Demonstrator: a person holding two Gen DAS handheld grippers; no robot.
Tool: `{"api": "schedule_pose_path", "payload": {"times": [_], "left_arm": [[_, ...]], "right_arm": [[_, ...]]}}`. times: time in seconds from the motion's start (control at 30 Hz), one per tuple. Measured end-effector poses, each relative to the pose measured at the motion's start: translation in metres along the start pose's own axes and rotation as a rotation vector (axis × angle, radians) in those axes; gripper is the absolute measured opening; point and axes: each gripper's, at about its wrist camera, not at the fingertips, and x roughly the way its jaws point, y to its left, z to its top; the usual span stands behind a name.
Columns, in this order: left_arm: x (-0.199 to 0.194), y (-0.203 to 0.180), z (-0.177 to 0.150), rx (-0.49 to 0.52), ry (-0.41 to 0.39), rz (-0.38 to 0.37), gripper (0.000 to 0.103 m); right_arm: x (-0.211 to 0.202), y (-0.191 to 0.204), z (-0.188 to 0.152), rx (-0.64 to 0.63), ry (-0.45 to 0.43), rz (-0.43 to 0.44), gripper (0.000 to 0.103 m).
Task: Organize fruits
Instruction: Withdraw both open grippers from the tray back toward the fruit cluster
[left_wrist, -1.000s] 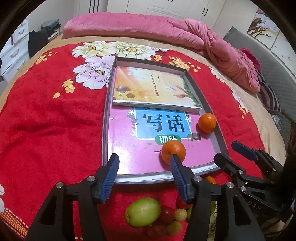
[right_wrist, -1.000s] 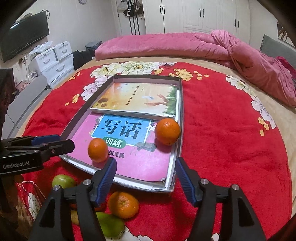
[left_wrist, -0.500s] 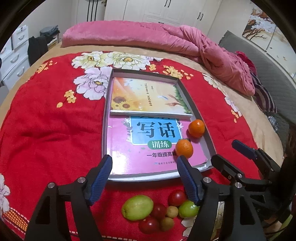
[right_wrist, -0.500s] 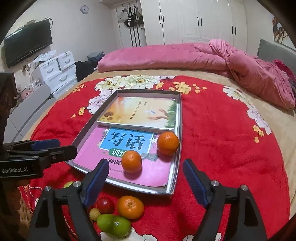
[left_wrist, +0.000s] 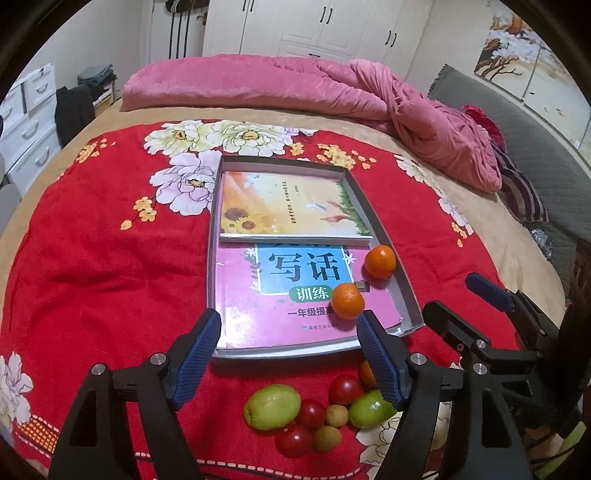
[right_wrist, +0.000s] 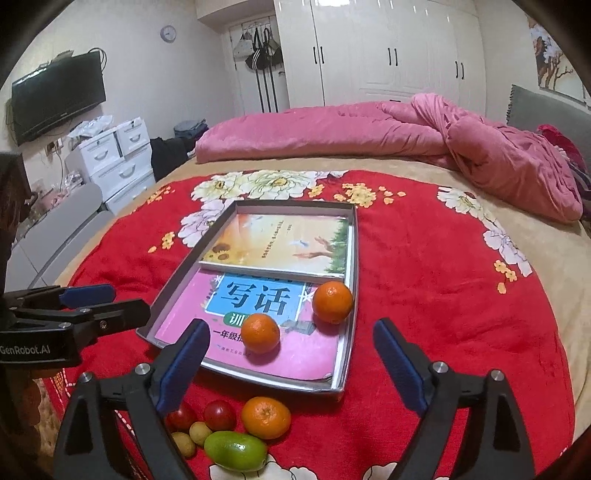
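The jaws of the left gripper (left_wrist: 288, 349) are standing apart with nothing between them, having just been opening; the jaws of the right gripper (right_wrist: 291, 363) are likewise spread wide and empty, having just been opening too. Both are hovering over the near edge of the bed (right_wrist: 424, 162), above a red flowered blanket (left_wrist: 92, 266).

A grey rectangular tray (left_wrist: 388, 236) is lying on the blanket with its long axis running from the near edge of the bed toward the pink duvet (left_wrist: 295, 85) at the far edge. Inside it a pink workbook (left_wrist: 258, 310) is showing the large characters "写话" and a green label "训练"; a sunflower-cover book (left_wrist: 288, 206) is overlapping its far end. Two oranges are sitting on the workbook: the near orange (left_wrist: 347, 301) by the tray's near right corner, the far orange (left_wrist: 380, 261) just beside the right wall.

Between tray and near edge, loose fruit is clustering: a third orange (right_wrist: 266, 417), a green fruit (left_wrist: 272, 406), a second green fruit (right_wrist: 235, 450) lying lengthwise along the near edge, cherry tomatoes (left_wrist: 345, 388) and small yellowish fruits (left_wrist: 327, 438).

The left gripper's body is reading "GenRobot.AI".
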Motion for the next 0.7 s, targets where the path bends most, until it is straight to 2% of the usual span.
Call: {"api": "schedule_pose_path", "payload": {"times": [0.7], "left_arm": [[-0.031,0.018,0.000,-0.037,-0.020,-0.037,0.077]], "right_arm": [[-0.034,0.003,0.003,0.006,-0.062,0.039,0.095]]}}
